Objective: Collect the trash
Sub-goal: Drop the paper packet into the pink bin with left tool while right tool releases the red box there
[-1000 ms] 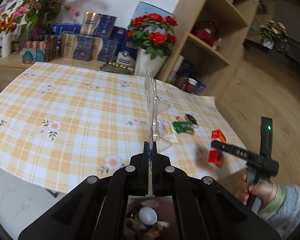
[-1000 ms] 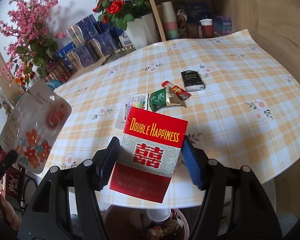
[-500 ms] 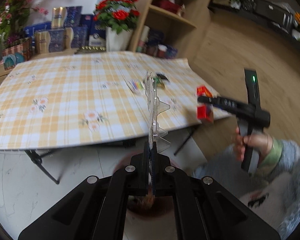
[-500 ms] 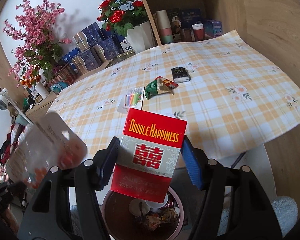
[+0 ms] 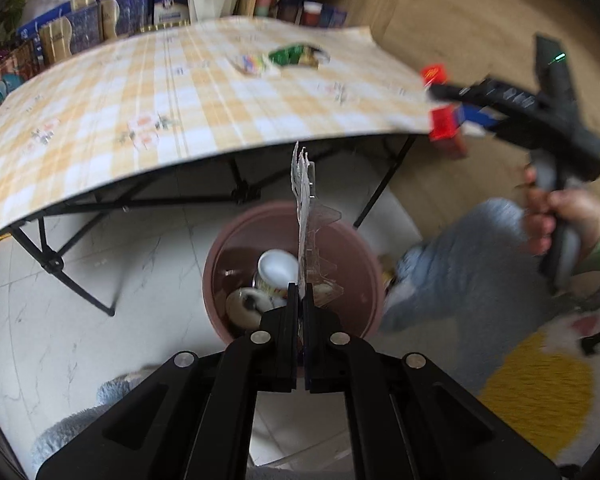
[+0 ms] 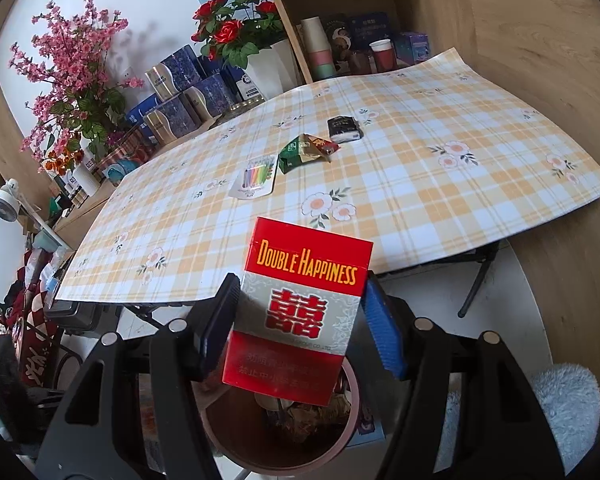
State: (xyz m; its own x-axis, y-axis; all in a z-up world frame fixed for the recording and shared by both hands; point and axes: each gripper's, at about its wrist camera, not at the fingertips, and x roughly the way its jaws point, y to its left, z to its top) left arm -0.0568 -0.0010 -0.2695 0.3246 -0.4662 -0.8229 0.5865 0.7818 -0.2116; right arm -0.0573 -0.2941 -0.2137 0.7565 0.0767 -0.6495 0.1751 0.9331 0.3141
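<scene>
My left gripper (image 5: 300,300) is shut on a clear plastic blister pack (image 5: 306,216), held edge-on above the brown trash bin (image 5: 220,280), which holds several bits of rubbish. My right gripper (image 6: 300,320) is shut on a red Double Happiness cigarette box (image 6: 304,304), held above the bin's rim (image 6: 340,448) just off the table's front edge; it also shows in the left wrist view (image 5: 444,128). On the checked tablecloth (image 6: 420,160) lie a crayon card (image 6: 256,178), a green wrapper (image 6: 296,154) with a red wrapper (image 6: 320,145) and a black packet (image 6: 343,129).
The bin stands on white floor by the folding table's black legs (image 5: 80,280). Flower pots (image 6: 268,64), blue tins (image 6: 180,92) and a wooden shelf with cups (image 6: 320,48) stand behind the table. A person's grey-clad leg (image 5: 460,264) is right of the bin.
Both grippers have drawn back off the table and lowered; the left one now tilts down over the bin with the blister pack. The right still holds the cigarette box.
</scene>
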